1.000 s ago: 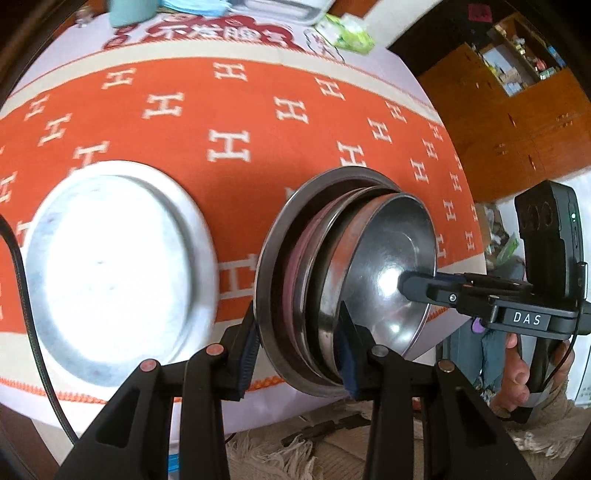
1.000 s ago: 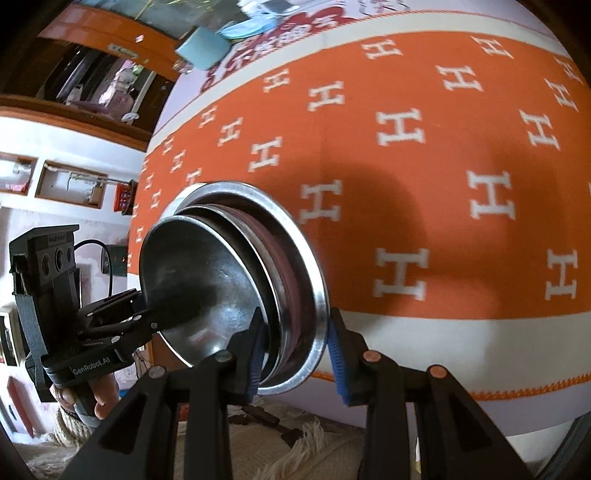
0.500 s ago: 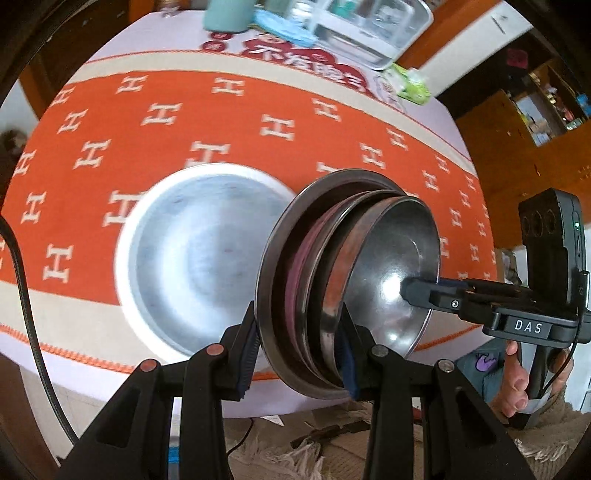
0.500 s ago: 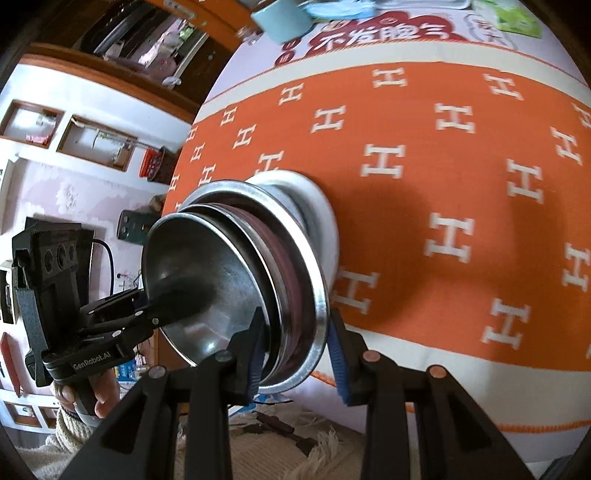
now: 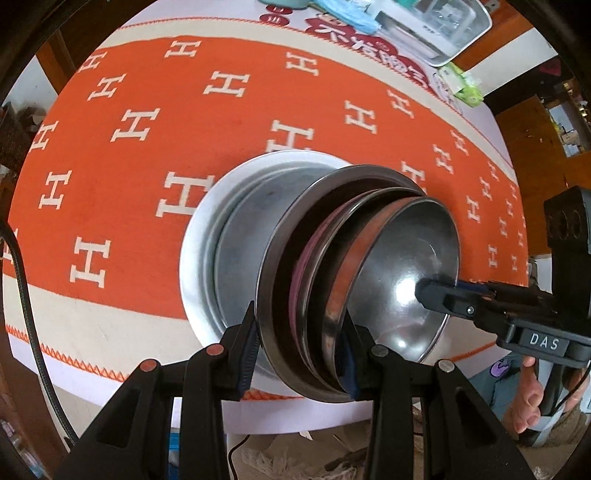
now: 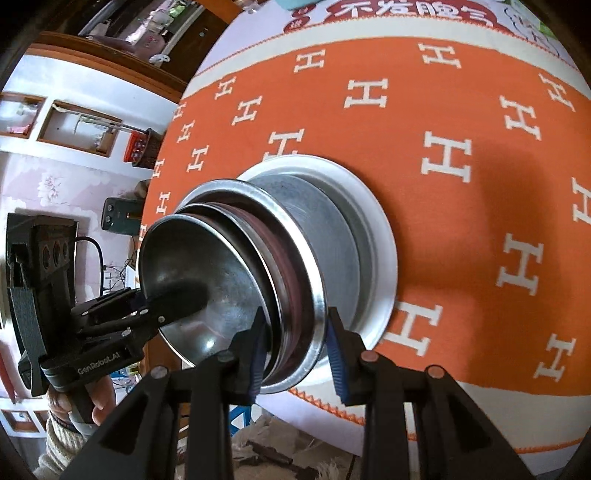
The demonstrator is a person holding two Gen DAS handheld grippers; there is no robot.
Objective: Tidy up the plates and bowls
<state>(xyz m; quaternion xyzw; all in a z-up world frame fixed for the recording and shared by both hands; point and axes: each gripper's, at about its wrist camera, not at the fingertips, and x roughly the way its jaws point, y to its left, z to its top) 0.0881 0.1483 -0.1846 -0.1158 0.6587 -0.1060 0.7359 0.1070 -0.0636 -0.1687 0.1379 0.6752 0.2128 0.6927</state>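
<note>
A nested stack of steel plates and a bowl (image 5: 406, 258) (image 6: 192, 266) hangs tilted on edge just above a large silver plate (image 5: 195, 251) (image 6: 380, 236) lying on the orange cloth. My left gripper (image 5: 301, 350) is shut on the stack's near rim. My right gripper (image 6: 297, 350) is shut on the opposite rim. Each view shows the other gripper reaching into the bowl: the right gripper (image 5: 436, 295) and the left gripper (image 6: 177, 299). The stack hides much of the large plate's floor.
An orange tablecloth (image 5: 147, 166) with white H marks covers the table. A steel tray (image 5: 436, 22) and a green packet (image 5: 461, 85) sit at the far edge. The near table edge runs just under the grippers. A person's hand (image 5: 528, 398) holds the right gripper's handle.
Both grippers have carried the stack sideways across the table and slightly down. The large silver plate, off to one side before, now lies right behind the stack.
</note>
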